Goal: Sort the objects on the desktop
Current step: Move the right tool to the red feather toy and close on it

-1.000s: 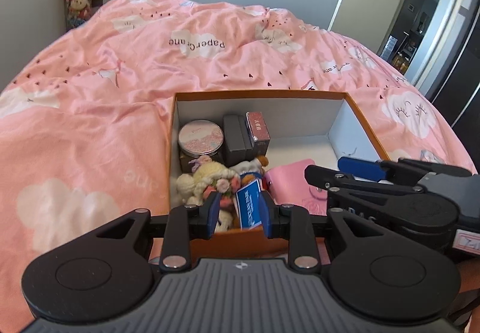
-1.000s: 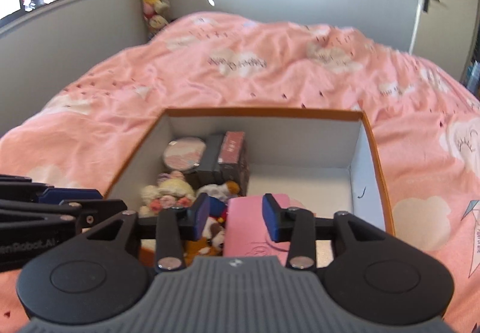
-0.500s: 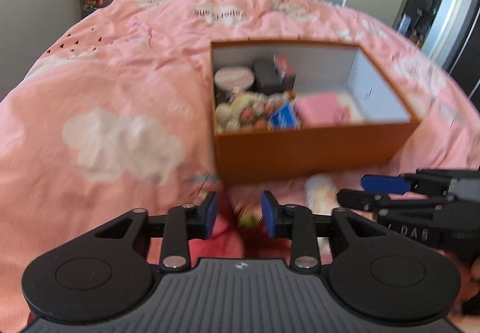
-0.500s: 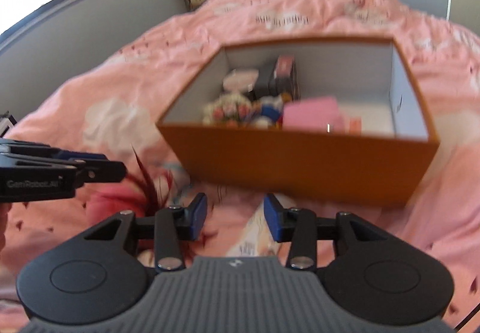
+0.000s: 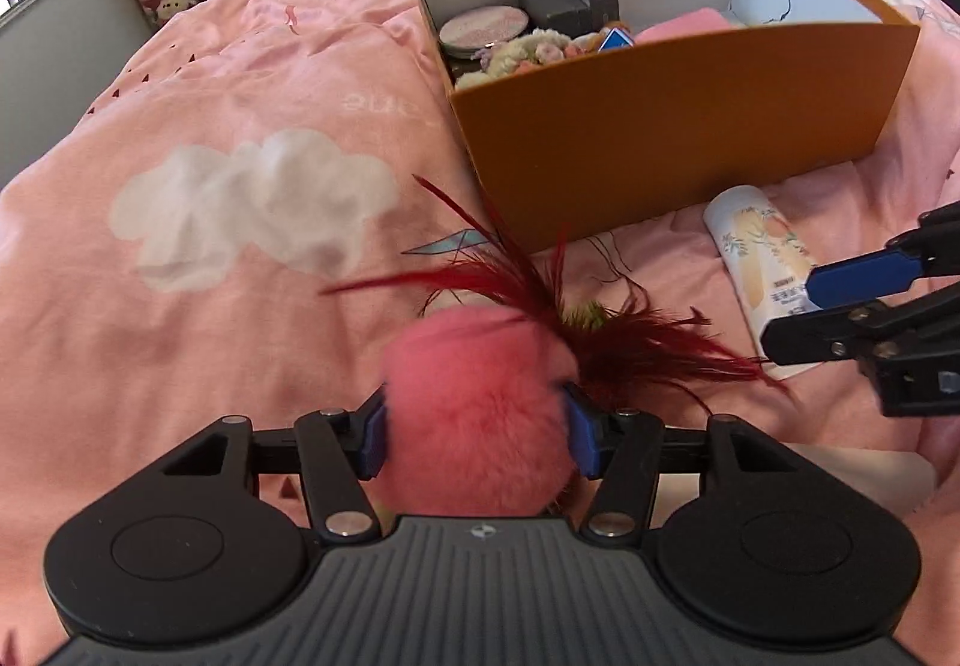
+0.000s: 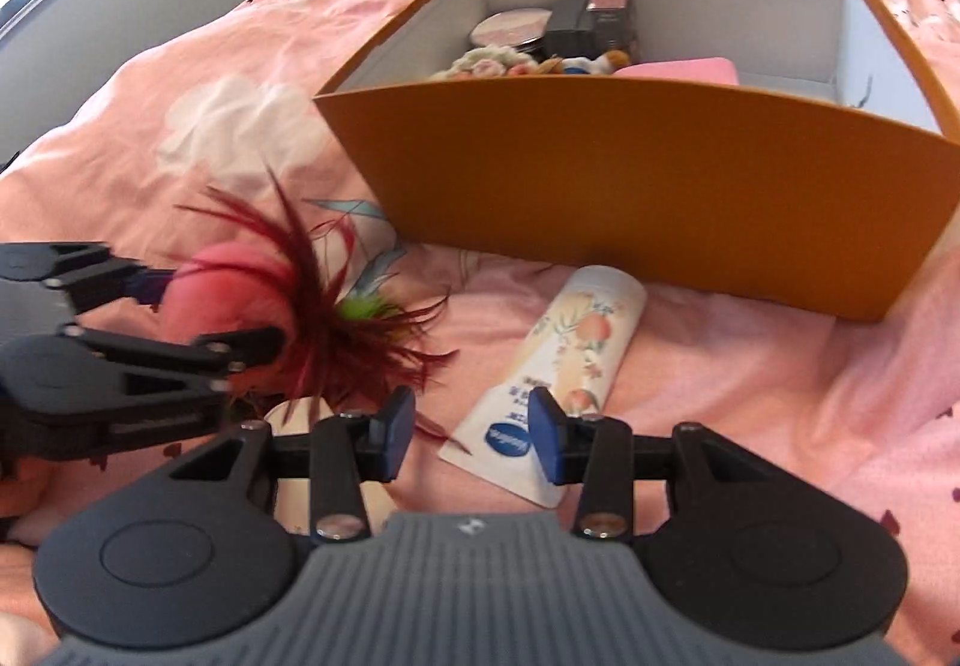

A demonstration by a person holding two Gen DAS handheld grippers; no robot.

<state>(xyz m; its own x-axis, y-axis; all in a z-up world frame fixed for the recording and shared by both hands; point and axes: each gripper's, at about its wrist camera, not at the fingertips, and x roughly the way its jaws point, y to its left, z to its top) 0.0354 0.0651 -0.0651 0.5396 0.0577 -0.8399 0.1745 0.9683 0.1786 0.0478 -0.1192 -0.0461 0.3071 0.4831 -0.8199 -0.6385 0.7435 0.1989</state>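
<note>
Pink fluff fills the space between my left gripper [image 5: 474, 441] pads: a round pink pompom toy with dark red feathers [image 5: 480, 396] sits between the spread blue fingers [image 5: 371, 441], and the fur bulges against both pads, though I cannot tell how firmly they press. My right gripper [image 6: 473, 435] has its fingers spread apart over the flat crimped end of a white squeeze tube printed with peaches [image 6: 564, 360], which lies on the pink cloud-print duvet [image 5: 228, 222] just in front of the orange cardboard box [image 6: 630, 186]. Inside the box sit a round tin [image 5: 483, 25], dark small boxes [image 5: 549, 6] and a pink pouch [image 5: 684, 23].
</note>
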